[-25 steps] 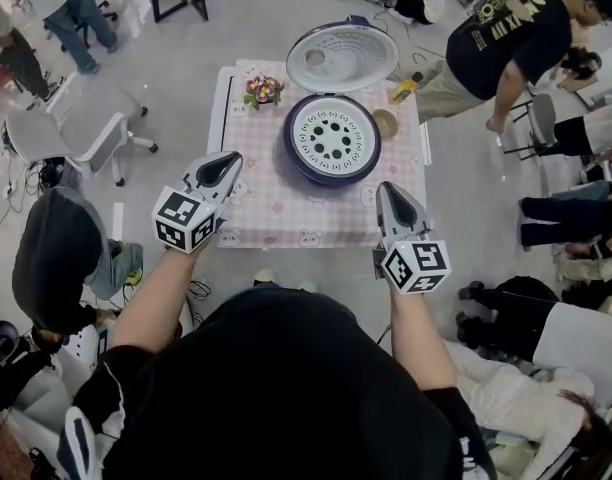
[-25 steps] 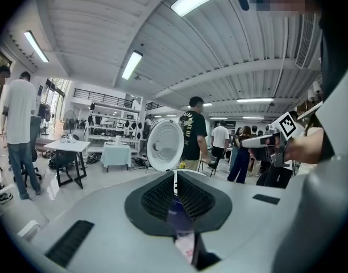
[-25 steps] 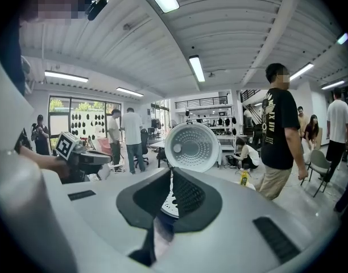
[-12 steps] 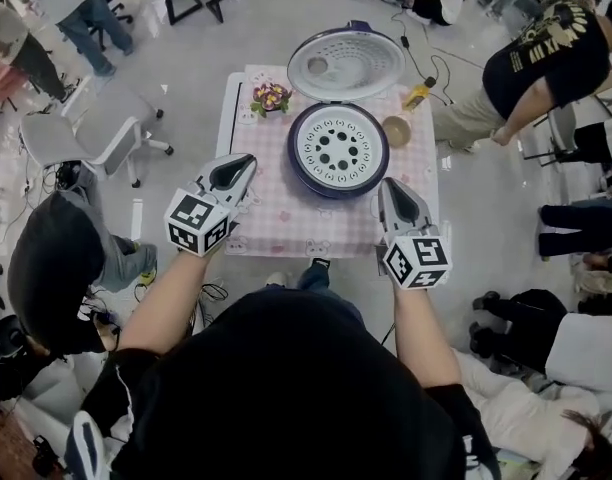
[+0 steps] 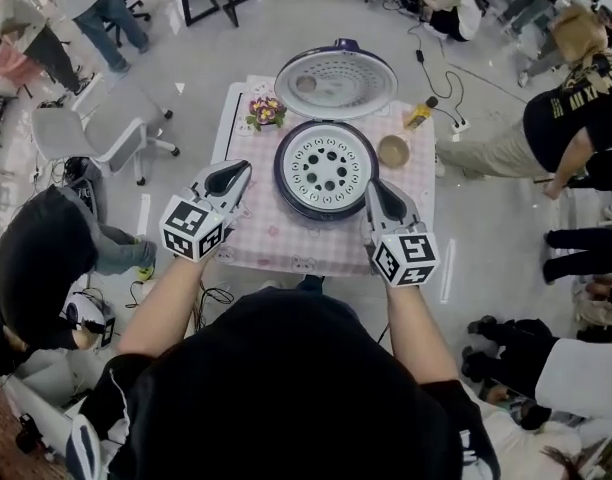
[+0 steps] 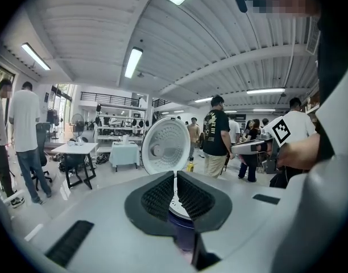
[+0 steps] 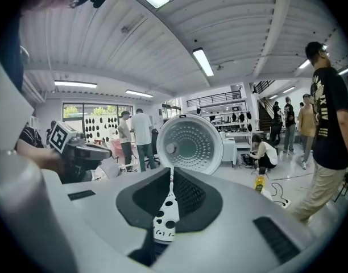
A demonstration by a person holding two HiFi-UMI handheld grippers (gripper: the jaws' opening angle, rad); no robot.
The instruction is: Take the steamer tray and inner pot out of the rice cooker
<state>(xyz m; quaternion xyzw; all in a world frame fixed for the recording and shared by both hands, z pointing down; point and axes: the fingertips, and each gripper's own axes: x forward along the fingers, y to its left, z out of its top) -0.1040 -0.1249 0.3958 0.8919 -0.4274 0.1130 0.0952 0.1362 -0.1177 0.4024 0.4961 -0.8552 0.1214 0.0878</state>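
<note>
Nearest to us, the left hand-held gripper and the right hand-held gripper hover over the near part of the worktop. Each has its jaws pressed together with nothing between them, and neither seems to touch anything.

Just beyond, between the two tips, sits the rice cooker. In its mouth lies the steamer tray, white, round and full of holes. We judge that tray light and stiff, probably thin smooth plastic. A pinch on its rim at one side looks like the place to take it, once the jaws are opened.

The inner pot is hidden under the tray. We'd expect it to be metal, heavier and slick-walled, best gripped at the lip from both sides.

Behind the cooker the lid stands open, so nothing blocks a straight lift. Just right of the cooker sits a small bowl to steer clear of. At the back are some flowers and a yellow bottle.
</note>
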